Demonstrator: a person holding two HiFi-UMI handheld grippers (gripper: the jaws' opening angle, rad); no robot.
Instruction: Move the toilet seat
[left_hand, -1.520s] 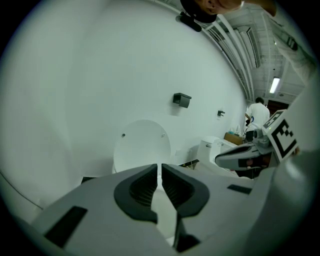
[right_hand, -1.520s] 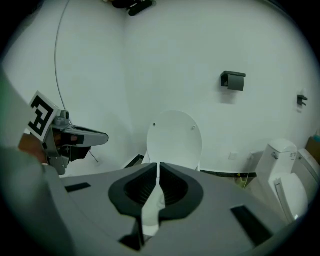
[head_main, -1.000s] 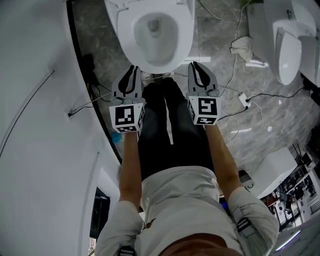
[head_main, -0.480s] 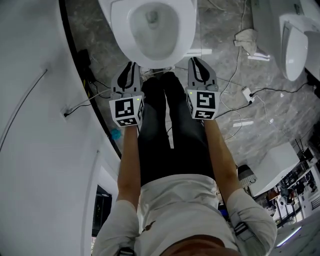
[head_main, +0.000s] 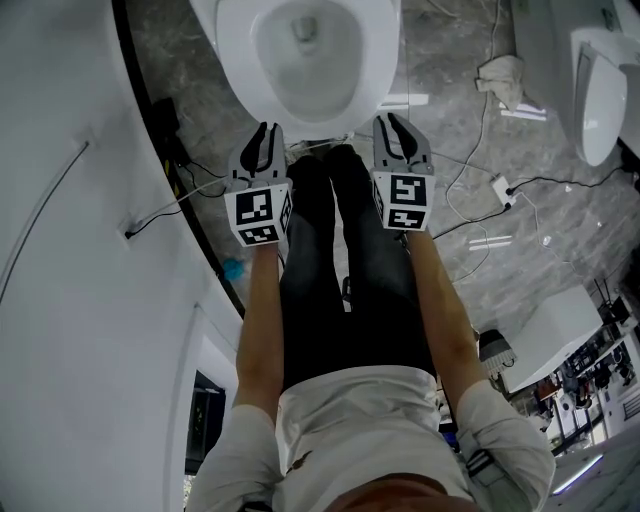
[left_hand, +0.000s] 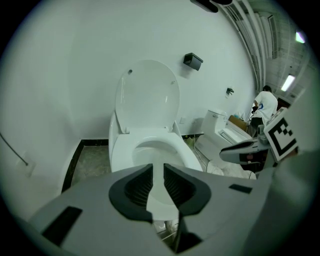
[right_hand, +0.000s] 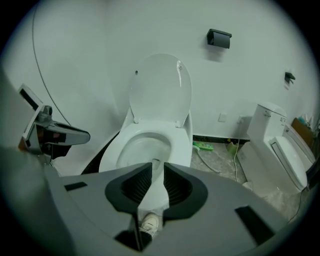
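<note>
Now, just short of the toilet bowl's (head_main: 300, 60) front rim hang the left gripper (head_main: 264, 135), jaws a bare slit apart, and the right gripper (head_main: 390, 127), whose jaws have just been opening yet stand narrow; neither has anything between them. The toilet seat (head_main: 376, 50) lies flat on that bowl, the lid (right_hand: 161, 87) upright behind it. I would spread both pairs wider and catch the seat's front edge on both sides, lifting evenly.

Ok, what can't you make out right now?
Lid: out of head view, past its top edge.
Seat, rear part: head view, cut by top edge.
Wall box: both gripper views, too small to identify.
Second toilet: head view, cut by right edge.
</note>
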